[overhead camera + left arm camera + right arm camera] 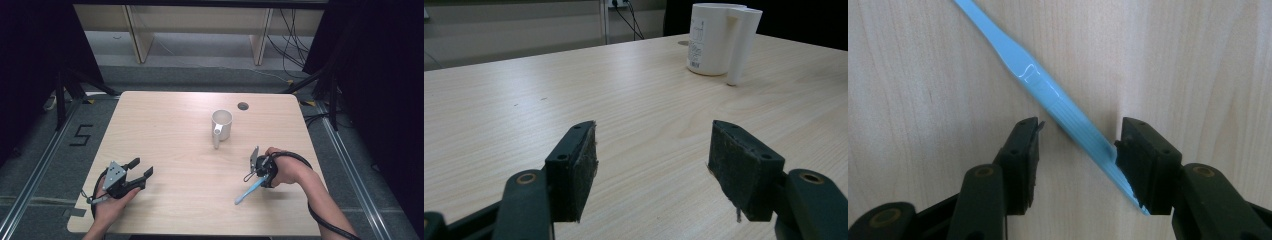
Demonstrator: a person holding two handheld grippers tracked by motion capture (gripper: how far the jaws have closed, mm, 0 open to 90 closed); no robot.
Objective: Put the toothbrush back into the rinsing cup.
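A white mug (221,124) stands upright right of the table's middle, handle toward me; in the left gripper view the mug (714,40) is far ahead at the upper right. A light blue toothbrush (248,192) lies flat near the front right. My right gripper (257,177) points down over its handle, open. In the right gripper view the toothbrush (1038,82) runs diagonally between the jaws of that gripper (1079,145) and rests against the right pad. My left gripper (142,167) is open at the front left, with nothing between its jaws (654,150).
The wooden table (175,130) has a round cable hole (243,105) near its far edge, behind the mug. Black stands and cables flank the table on the floor, and a taped "5" (80,135) marks the floor at the left.
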